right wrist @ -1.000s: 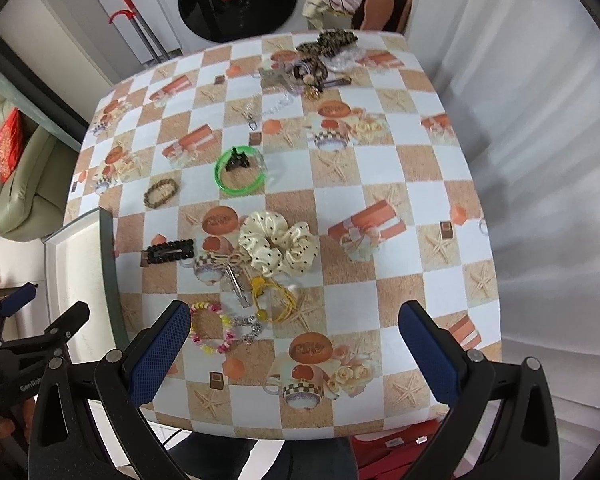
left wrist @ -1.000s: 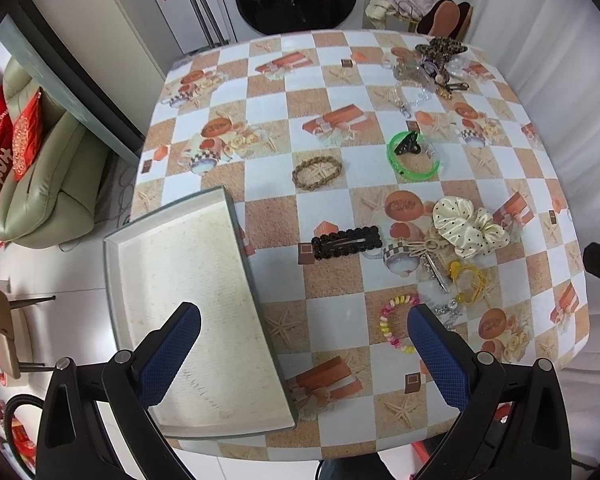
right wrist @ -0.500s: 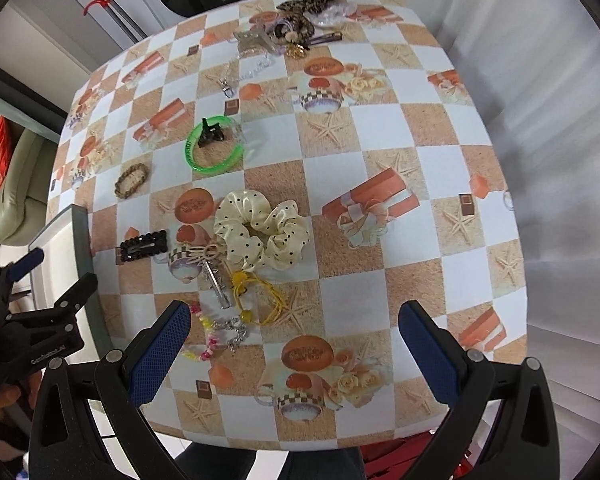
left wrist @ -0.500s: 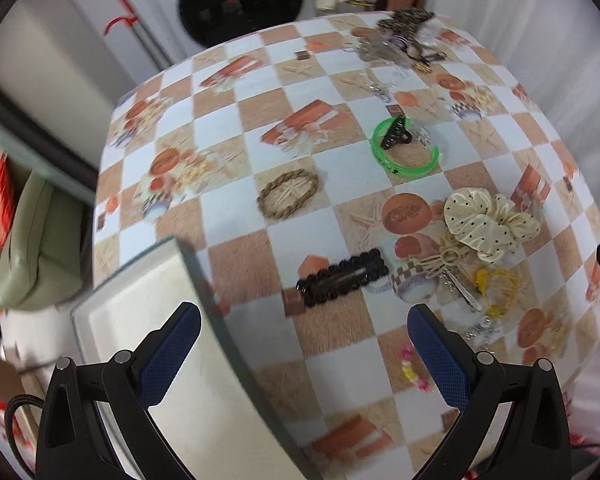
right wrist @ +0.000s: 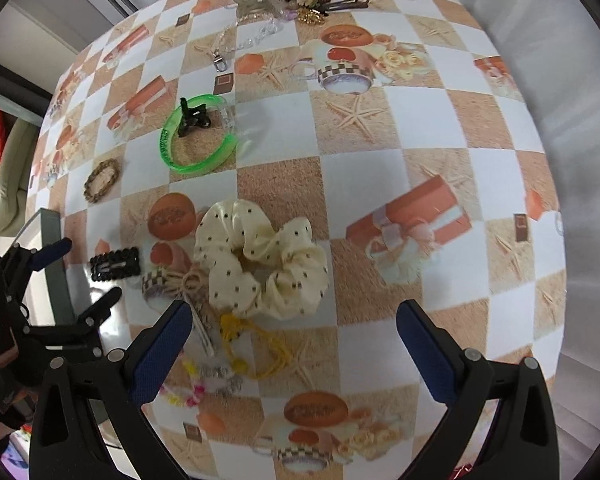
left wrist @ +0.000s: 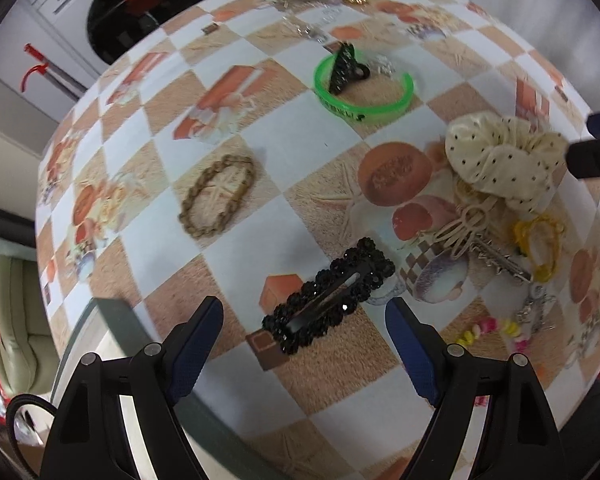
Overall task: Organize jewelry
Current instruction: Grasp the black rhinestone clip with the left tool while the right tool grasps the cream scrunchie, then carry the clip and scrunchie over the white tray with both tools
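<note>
The black beaded hair clip (left wrist: 327,295) lies flat on the checked worktop (left wrist: 260,148), between the blue fingers (left wrist: 198,344) of the left gripper (left wrist: 304,346), which have just been closing a little but are kept wide and clear of it. The clip is judged light, stiff and thin, with bumpy beads that give some purchase; it is best taken across its narrow width near the middle, since so flat a thing may slip off the worktop's smooth cloth. The grey tray (left wrist: 112,316) is seen just beside the left finger. The right gripper (right wrist: 294,340) is held wide and empty above the cream dotted scrunchie (right wrist: 260,256), a soft, squashable thing. A pale bow clip (left wrist: 462,228), yellow tie (left wrist: 540,244) and bead bracelet (left wrist: 496,330) crowd near the clip's end; the green bangle (left wrist: 364,88) and braided bracelet (left wrist: 218,196) lie well apart.
</note>
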`<state>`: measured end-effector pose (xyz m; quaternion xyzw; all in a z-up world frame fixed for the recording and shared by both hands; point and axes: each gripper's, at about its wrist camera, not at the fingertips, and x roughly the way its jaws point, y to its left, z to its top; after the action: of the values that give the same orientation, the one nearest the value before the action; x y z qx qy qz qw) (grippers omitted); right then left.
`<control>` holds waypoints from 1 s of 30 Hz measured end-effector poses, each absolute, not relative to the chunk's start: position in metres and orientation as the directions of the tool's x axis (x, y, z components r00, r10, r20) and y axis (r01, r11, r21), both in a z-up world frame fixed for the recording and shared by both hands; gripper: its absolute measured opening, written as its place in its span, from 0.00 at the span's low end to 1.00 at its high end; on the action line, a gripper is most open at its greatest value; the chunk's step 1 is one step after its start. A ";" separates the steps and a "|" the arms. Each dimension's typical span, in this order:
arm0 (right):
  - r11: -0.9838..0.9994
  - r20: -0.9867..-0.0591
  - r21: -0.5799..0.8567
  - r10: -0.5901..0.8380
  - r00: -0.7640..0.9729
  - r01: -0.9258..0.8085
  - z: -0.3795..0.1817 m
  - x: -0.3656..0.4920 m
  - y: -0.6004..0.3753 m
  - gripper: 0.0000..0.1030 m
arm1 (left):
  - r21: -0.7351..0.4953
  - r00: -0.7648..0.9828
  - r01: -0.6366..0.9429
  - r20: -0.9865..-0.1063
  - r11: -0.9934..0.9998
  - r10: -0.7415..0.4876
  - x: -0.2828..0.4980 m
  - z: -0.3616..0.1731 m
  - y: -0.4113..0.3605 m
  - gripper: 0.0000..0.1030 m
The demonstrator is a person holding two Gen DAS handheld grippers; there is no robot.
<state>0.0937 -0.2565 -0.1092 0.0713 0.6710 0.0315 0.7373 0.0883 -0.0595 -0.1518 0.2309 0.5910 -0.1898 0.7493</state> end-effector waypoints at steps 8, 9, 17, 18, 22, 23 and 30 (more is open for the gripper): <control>0.985 -0.985 0.166 0.163 0.048 0.048 -0.146 0.115 -0.248 0.89 | 0.022 0.174 0.546 -0.981 0.837 -0.088 0.100 -0.165 -0.059 0.84; 0.985 -0.985 0.168 0.167 0.042 0.044 -0.150 0.116 -0.247 0.87 | 0.000 0.166 0.543 -0.980 0.840 -0.107 0.100 -0.165 -0.060 0.80; 0.989 -0.987 0.149 0.150 0.060 -0.017 -0.153 0.118 -0.228 0.54 | -0.011 0.170 0.557 -0.977 0.831 -0.128 0.099 -0.159 -0.068 0.55; 0.987 -0.985 0.159 0.160 0.064 -0.021 -0.152 0.118 -0.227 0.44 | -0.008 0.172 0.555 -0.977 0.832 -0.124 0.099 -0.159 -0.069 0.54; 0.983 -0.979 0.183 0.184 0.086 -0.022 -0.149 0.120 -0.223 0.18 | -0.016 0.171 0.532 -0.977 0.847 -0.126 0.094 -0.156 -0.074 0.54; 0.983 -0.978 0.183 0.184 0.095 -0.021 -0.146 0.120 -0.223 0.17 | -0.024 0.167 0.521 -0.977 0.853 -0.129 0.090 -0.154 -0.071 0.54; 0.976 -0.969 0.214 0.210 0.130 0.022 -0.125 0.108 -0.248 0.13 | -0.070 0.176 0.428 -0.971 0.901 -0.159 0.077 -0.136 -0.061 0.54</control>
<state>0.1083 -0.2480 -0.1248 0.0884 0.6566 0.0629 0.7464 0.0770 -0.0610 -0.1358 0.1098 0.6120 -0.1933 0.7590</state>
